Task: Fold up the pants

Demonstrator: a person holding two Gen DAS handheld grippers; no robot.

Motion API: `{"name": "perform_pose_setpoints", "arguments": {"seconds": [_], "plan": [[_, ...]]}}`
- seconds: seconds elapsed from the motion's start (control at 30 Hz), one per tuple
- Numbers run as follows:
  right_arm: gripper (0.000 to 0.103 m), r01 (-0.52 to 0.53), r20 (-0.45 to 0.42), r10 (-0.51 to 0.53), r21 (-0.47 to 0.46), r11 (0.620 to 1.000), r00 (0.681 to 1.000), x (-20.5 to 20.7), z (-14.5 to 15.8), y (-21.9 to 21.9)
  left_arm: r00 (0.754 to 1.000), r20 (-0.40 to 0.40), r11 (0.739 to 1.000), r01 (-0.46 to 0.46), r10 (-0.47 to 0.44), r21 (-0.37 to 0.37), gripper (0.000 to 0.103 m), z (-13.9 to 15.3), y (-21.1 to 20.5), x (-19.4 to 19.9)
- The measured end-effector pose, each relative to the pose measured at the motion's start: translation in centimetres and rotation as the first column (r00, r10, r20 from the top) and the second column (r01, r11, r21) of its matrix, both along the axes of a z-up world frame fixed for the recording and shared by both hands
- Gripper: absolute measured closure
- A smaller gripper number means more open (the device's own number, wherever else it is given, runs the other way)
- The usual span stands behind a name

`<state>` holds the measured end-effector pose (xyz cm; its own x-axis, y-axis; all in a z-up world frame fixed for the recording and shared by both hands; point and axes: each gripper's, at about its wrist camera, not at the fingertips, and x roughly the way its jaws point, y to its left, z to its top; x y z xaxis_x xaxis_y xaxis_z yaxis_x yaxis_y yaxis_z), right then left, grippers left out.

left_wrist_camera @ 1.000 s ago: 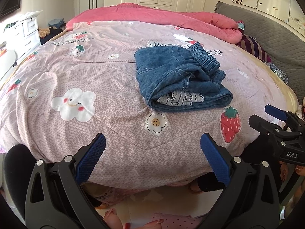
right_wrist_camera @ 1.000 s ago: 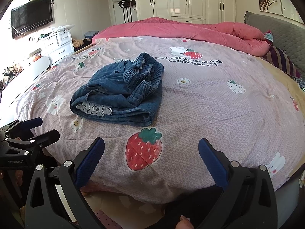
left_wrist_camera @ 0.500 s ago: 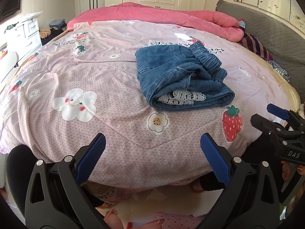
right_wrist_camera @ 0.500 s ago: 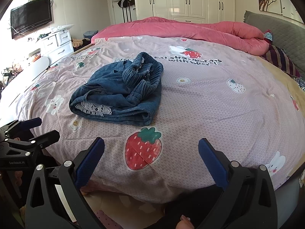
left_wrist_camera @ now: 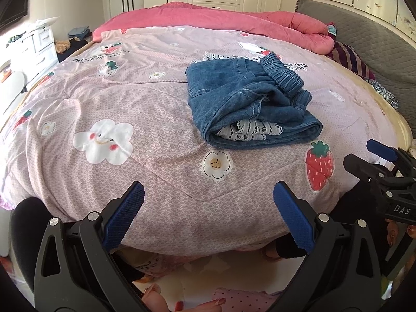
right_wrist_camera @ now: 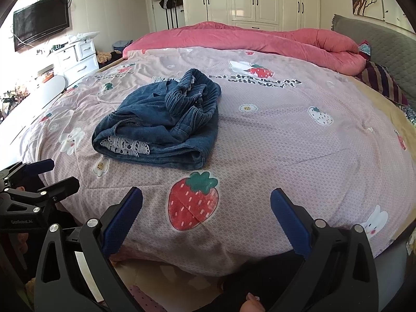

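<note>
Blue denim pants (left_wrist_camera: 249, 101) with white lace trim lie folded in a bundle on the pink printed bedspread (left_wrist_camera: 130, 98); they also show in the right wrist view (right_wrist_camera: 166, 122). My left gripper (left_wrist_camera: 208, 200) is open and empty at the bed's near edge, well short of the pants. My right gripper (right_wrist_camera: 206, 202) is open and empty, also at the near edge. The right gripper shows at the right of the left wrist view (left_wrist_camera: 374, 156). The left gripper shows at the left of the right wrist view (right_wrist_camera: 49, 174).
A rolled pink duvet (right_wrist_camera: 260, 39) lies along the far side of the bed. A grey headboard (right_wrist_camera: 384, 49) and striped pillow (right_wrist_camera: 382, 80) are at the right. White drawers (right_wrist_camera: 75, 57) and a wall TV (right_wrist_camera: 41, 31) stand left. Floor lies below the grippers.
Both grippers have drifted slightly, so the pants sit a touch lower in view. Both stay open and empty. The pants have not moved.
</note>
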<state>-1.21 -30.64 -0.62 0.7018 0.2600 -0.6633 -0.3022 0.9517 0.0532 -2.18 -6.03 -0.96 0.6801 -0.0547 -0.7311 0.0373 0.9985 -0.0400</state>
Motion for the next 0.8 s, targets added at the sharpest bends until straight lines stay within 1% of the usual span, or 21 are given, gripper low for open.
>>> {"name": "perform_pose_setpoints", "arguments": {"seconds": [0.17,0.6,0.8], "plan": [[0.005,0.002,0.003,-0.002,-0.003,1.0,1.0,-0.06,0.0,0.02,1.0,0.006,1.0,-0.007,0.007,0.013,0.009,0.08,-0.03,0.03],[0.005,0.008,-0.006,-0.008,-0.003,1.0,1.0,0.1,-0.24,-0.05,1.0,0.008,1.0,0.011,-0.011,-0.016,0.009,0.26,0.17,-0.04],[0.005,0.019,-0.004,-0.019,-0.004,1.0,1.0,0.61,-0.24,-0.41,1.0,-0.027,1.0,-0.006,0.006,0.002,0.009,-0.31,0.56,0.73]]}}
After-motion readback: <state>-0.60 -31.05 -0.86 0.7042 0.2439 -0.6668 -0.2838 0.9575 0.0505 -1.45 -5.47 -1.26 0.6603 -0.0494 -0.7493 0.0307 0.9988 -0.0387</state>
